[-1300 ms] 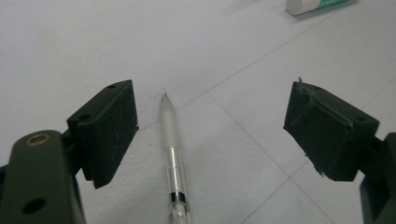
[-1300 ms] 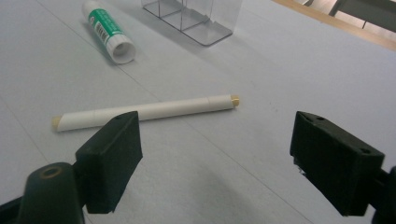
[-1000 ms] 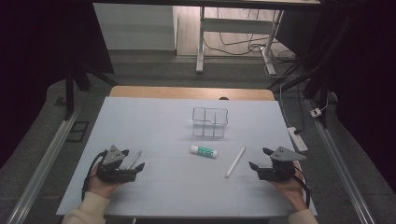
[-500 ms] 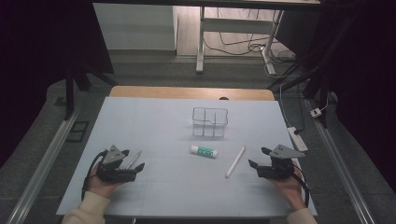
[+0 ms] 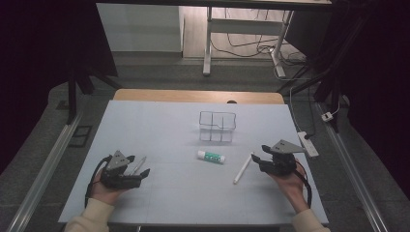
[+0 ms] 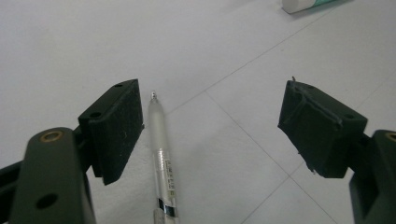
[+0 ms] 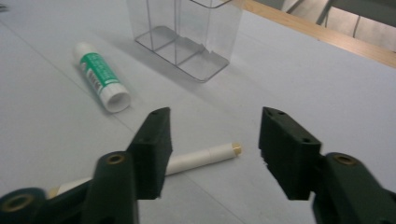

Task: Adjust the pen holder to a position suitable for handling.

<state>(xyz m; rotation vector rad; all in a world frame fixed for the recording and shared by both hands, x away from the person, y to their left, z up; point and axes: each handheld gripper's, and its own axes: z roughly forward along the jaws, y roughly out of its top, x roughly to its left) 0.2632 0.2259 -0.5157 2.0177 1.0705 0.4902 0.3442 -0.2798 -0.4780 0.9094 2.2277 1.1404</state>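
1. The right claw (image 7: 212, 140) is near the white pen (image 7: 187, 161) on the bench (image 5: 159, 121); its jaws have just been closing and stand apart, the pen lying below them, not gripped.
2. The left claw (image 6: 210, 126) is wide open over a clear pen (image 6: 161, 154) beside its left jaw.
3. The glue stick (image 5: 211, 156) lies between both claws, in front of the clear box (image 5: 217, 126).

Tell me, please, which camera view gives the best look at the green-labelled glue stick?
The right gripper view: the glue stick lies close and whole, with its green label and white cap plain. The high view shows it small, between the clear organiser and the table's near edge. The left gripper view catches just one end.
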